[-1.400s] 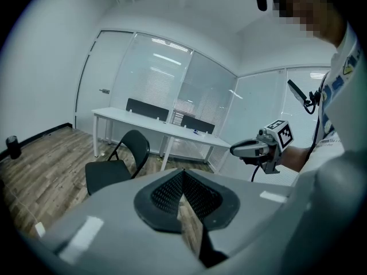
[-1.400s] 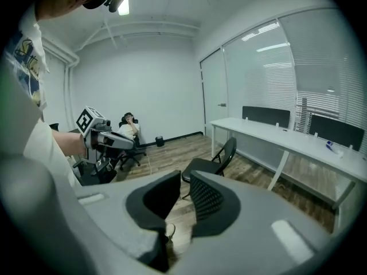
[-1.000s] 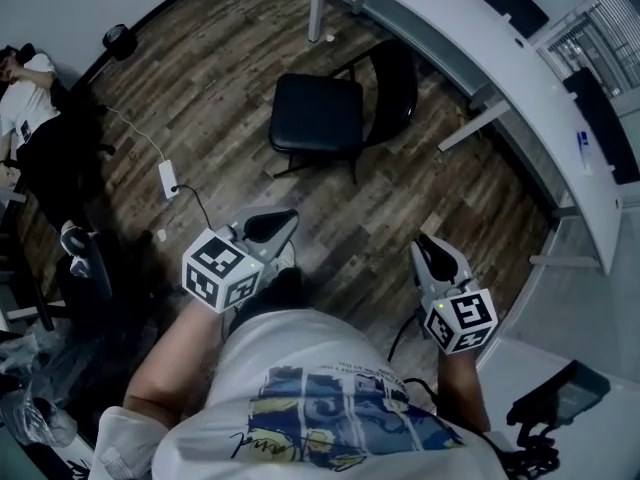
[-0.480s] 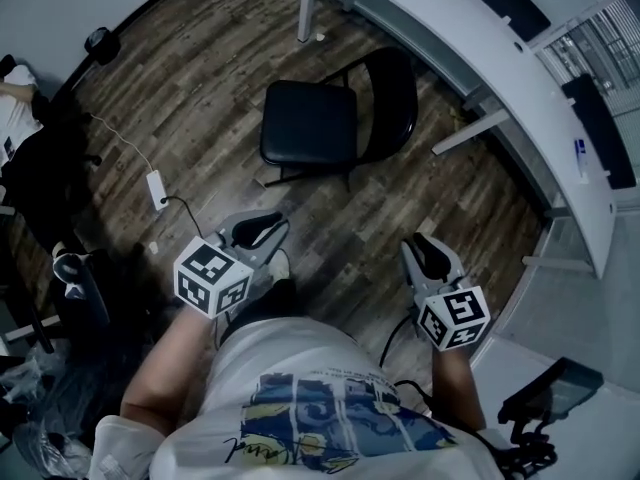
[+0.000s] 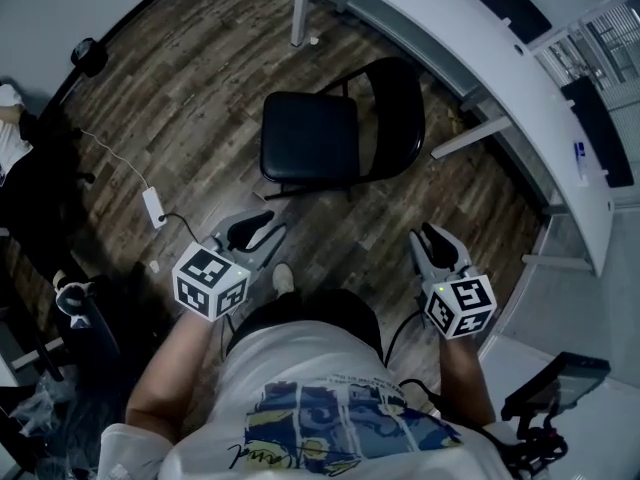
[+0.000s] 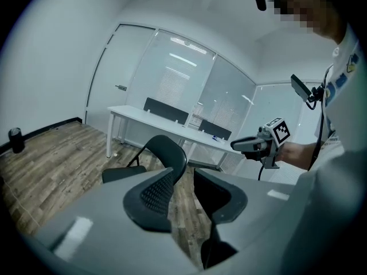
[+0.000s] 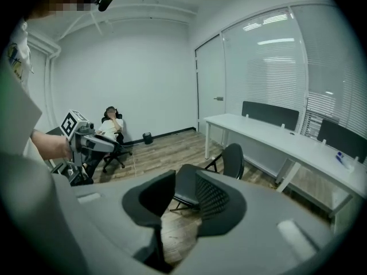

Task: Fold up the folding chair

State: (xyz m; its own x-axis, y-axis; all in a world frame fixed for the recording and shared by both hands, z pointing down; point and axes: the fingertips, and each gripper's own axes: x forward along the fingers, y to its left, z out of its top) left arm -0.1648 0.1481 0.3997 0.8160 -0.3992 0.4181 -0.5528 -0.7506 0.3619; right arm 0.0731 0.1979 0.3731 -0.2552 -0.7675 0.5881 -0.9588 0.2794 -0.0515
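A black folding chair (image 5: 308, 136) stands unfolded on the wood floor, its backrest (image 5: 395, 113) towards the white desk. It is also in the left gripper view (image 6: 166, 150) and the right gripper view (image 7: 232, 160). My left gripper (image 5: 250, 231) hovers short of the chair's near side, well apart from it. Its jaws have just been opening and nothing is between them (image 6: 183, 193). My right gripper (image 5: 437, 240) hangs to the right, level with the left one, also clear of the chair. Its jaws have just been opening too, with nothing between them (image 7: 183, 196).
A long white desk (image 5: 480, 58) curves behind the chair, with one leg (image 5: 300, 8) close to it. A power strip with cable (image 5: 153, 206) lies on the floor at left. A person sits in an office chair (image 7: 112, 125) by the far wall.
Both grippers have come forward towards the chair, which now sits nearer in the head view. The jaws of both stand wider apart than before.
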